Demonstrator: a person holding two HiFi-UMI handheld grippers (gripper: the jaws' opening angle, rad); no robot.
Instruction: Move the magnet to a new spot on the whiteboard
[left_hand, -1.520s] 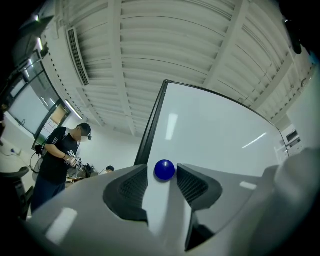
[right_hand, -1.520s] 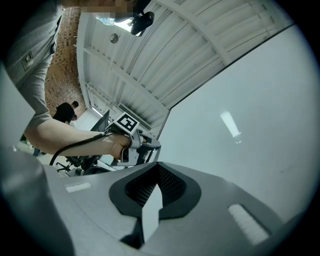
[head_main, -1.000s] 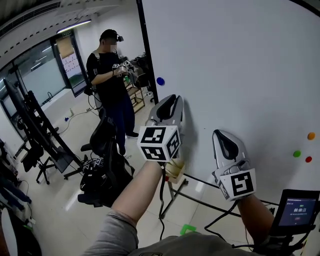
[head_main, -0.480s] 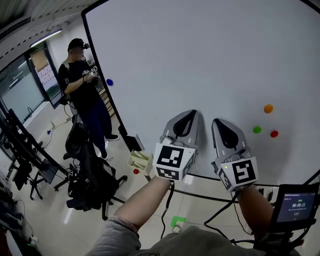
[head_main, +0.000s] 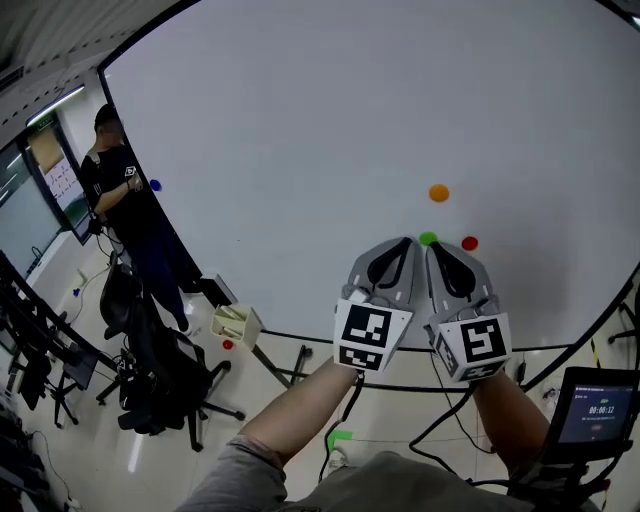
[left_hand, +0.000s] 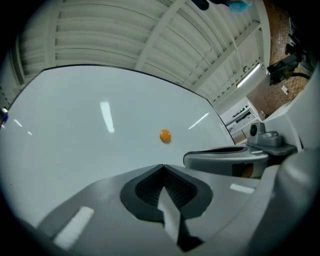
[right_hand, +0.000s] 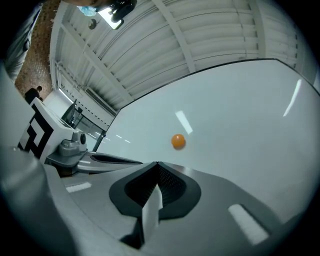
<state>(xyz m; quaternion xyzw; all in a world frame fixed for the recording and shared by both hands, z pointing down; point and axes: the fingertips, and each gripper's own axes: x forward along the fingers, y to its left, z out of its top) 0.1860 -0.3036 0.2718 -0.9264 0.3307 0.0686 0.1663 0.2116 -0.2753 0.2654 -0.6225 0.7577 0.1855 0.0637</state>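
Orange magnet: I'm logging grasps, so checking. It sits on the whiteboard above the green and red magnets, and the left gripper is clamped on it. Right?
Not quite. The left gripper is shut on nothing: the left gripper view shows its jaws together and the orange magnet apart, ahead on the whiteboard. It does sit above the green magnet and red magnet.

— How did the right gripper (right_hand: 157, 165) stand?
— Jaws together, nothing between them, aimed at the whiteboard (right_hand: 240, 115).
— And on the board?
— An orange magnet (right_hand: 178, 141) sat just above the tips, well below the top edge. The left gripper (right_hand: 115, 159) lay alongside, at the left.
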